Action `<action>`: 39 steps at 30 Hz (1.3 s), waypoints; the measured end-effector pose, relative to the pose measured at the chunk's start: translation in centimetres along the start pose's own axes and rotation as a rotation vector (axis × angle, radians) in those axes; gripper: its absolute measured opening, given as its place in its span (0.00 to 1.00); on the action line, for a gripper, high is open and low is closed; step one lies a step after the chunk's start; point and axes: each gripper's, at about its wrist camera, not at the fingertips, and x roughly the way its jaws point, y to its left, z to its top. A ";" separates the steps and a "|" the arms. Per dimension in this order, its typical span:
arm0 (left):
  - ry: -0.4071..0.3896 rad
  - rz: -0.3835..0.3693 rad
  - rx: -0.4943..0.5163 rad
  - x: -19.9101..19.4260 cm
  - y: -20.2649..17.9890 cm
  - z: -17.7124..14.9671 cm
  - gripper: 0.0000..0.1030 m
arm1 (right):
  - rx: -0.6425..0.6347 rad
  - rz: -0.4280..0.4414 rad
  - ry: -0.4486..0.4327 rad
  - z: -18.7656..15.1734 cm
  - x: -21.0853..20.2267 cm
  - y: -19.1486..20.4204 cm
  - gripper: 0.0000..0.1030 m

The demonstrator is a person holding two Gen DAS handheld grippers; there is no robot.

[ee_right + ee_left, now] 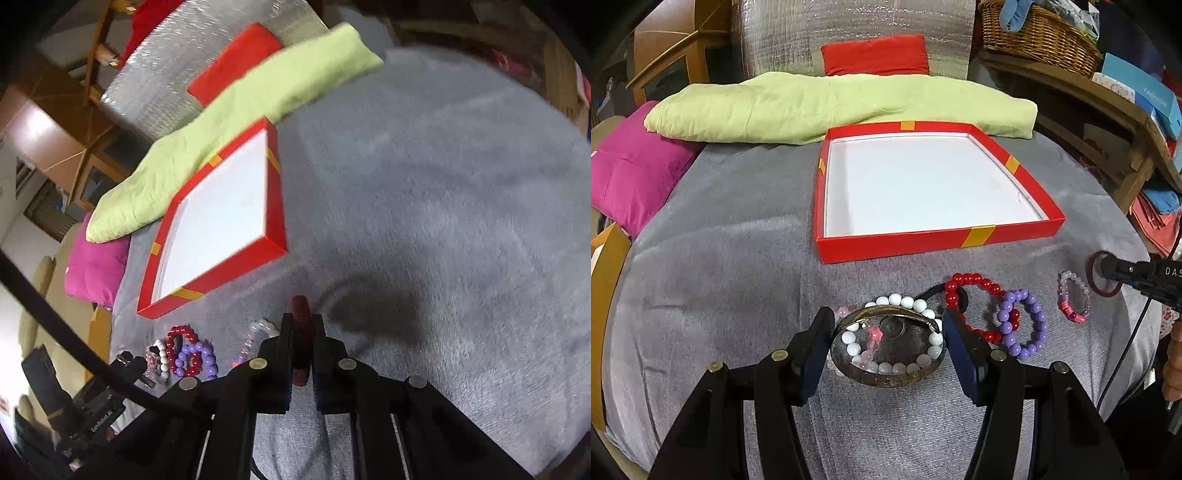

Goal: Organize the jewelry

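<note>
1. Left gripper (886,332) low over the grey-covered surface (738,295); fingers (812,343) apart, either side of a brown bangle (886,376); whether the pads touch the bangle cannot be told.
2. Bangle lies over a white bead bracelet (908,302) and a pink bead bracelet (873,336); a black hair tie (932,291) just behind.
3. Red bead bracelet (975,280) and purple bead bracelet (1023,325) overlap to the right; a small pale-pink bracelet (1073,299) sits apart further right.
4. Right gripper (303,332) has its fingers (286,354) clamped together on a dark red ring-shaped bangle (300,310), held edge-on above the surface.
5. Red box (905,247) with white inside sits open behind the jewelry; nothing in it.
6. Green cushion (812,107) behind the box; magenta cushion (635,173) at the left.
</note>
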 end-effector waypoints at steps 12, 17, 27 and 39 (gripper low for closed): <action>-0.099 -0.097 -0.021 -2.6 0.7 0.8 0.60 | -0.062 0.066 -0.077 0.1 -1.0 3.1 0.08; -0.166 -0.134 -0.011 -4.5 0.8 0.7 0.60 | -0.101 0.082 -0.089 -0.3 -1.2 4.5 0.08; -0.185 -0.129 -0.039 -5.2 1.4 2.9 0.60 | -0.145 0.103 -0.111 0.1 -0.9 6.4 0.08; -0.228 -0.071 -0.082 -1.1 2.0 12.3 0.60 | -0.111 0.175 -0.166 8.9 3.4 10.2 0.08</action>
